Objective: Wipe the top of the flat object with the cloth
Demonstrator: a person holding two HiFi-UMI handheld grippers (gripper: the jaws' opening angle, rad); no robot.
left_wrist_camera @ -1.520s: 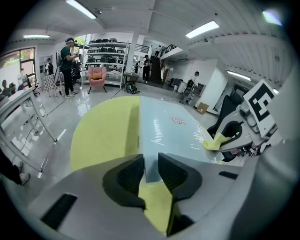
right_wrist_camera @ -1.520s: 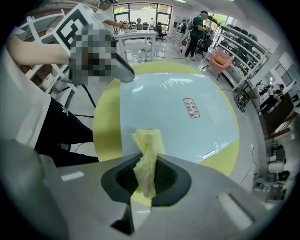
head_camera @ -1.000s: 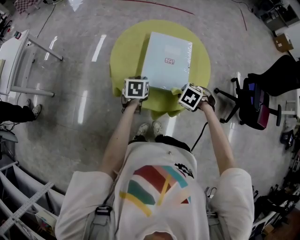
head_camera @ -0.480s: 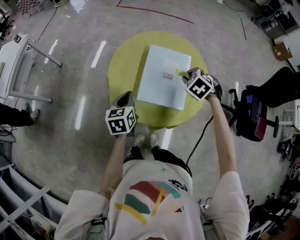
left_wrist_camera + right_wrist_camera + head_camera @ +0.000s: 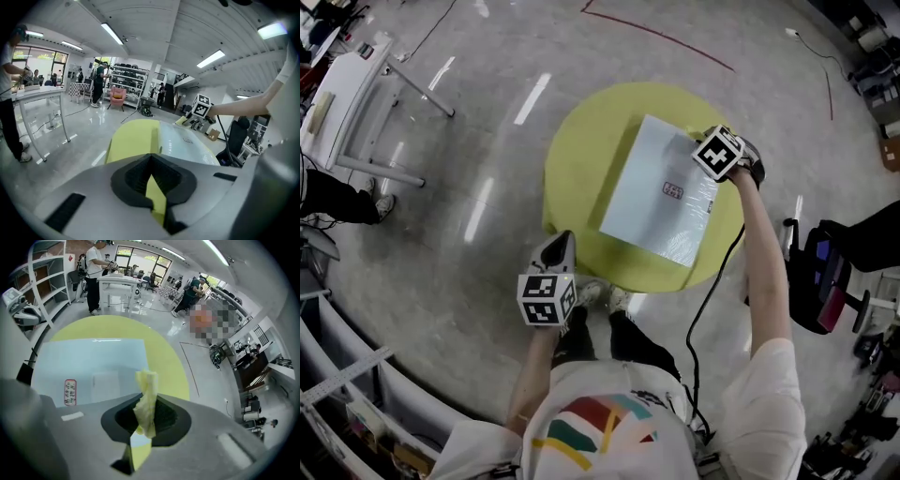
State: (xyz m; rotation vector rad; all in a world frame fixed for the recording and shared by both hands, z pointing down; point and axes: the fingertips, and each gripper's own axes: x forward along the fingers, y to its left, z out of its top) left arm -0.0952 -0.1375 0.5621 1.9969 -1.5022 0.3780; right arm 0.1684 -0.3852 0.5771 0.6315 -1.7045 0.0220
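A pale blue flat box with a small red label lies on the round yellow table. My right gripper is over the box's far right corner, shut on a crumpled yellow cloth. The cloth sticks up between the jaws above the box in the right gripper view. My left gripper hangs off the table's near left edge, shut with nothing in it. In the left gripper view its jaws point across the table towards the box.
A white-legged table stands at the far left and a dark office chair at the right. A black cable trails from the right gripper. Shelving lines the near left. People stand in the background.
The right gripper has carried the cloth from the box's near edge to its far right corner. The left gripper has drawn back off the table.
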